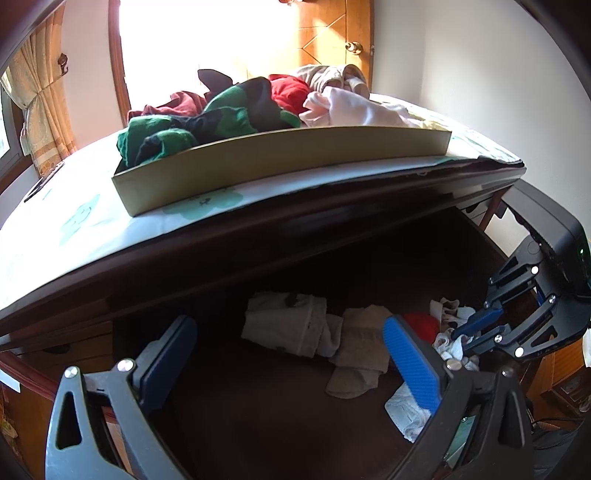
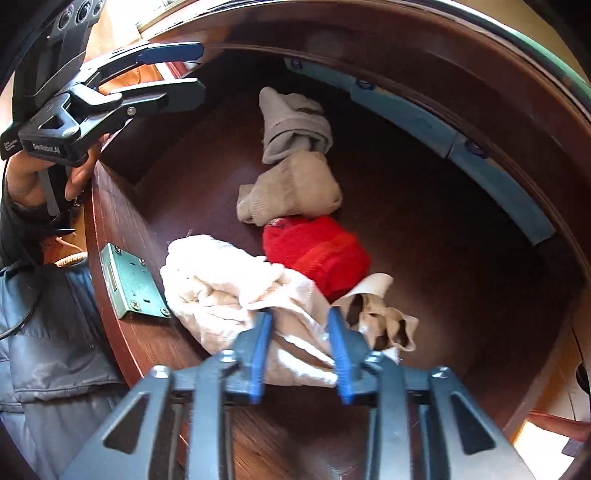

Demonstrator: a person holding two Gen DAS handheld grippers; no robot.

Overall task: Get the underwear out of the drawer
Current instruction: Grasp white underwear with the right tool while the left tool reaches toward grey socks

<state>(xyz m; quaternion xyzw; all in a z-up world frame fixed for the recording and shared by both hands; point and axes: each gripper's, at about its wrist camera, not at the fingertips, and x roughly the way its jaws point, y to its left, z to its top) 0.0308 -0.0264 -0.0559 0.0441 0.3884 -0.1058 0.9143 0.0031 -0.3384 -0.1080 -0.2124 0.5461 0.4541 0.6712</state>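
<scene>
While the left gripper [image 1: 288,358] is held open over the drawer [image 2: 122,221], white underwear [image 2: 221,284] near the drawer's front edge is gripped by the right gripper [image 2: 300,321] fingers; red and grey garments [image 2: 295,162] are seen beyond.

A shallow cardboard tray [image 1: 280,166] sits on the bench [image 1: 92,236] top, heaped with green, red and white clothes [image 1: 236,107]. Far behind are a wooden door [image 1: 332,33] and, at left, a curtain [image 1: 40,110]. A metal lock plate [image 2: 129,280] is screwed inside at near left.
</scene>
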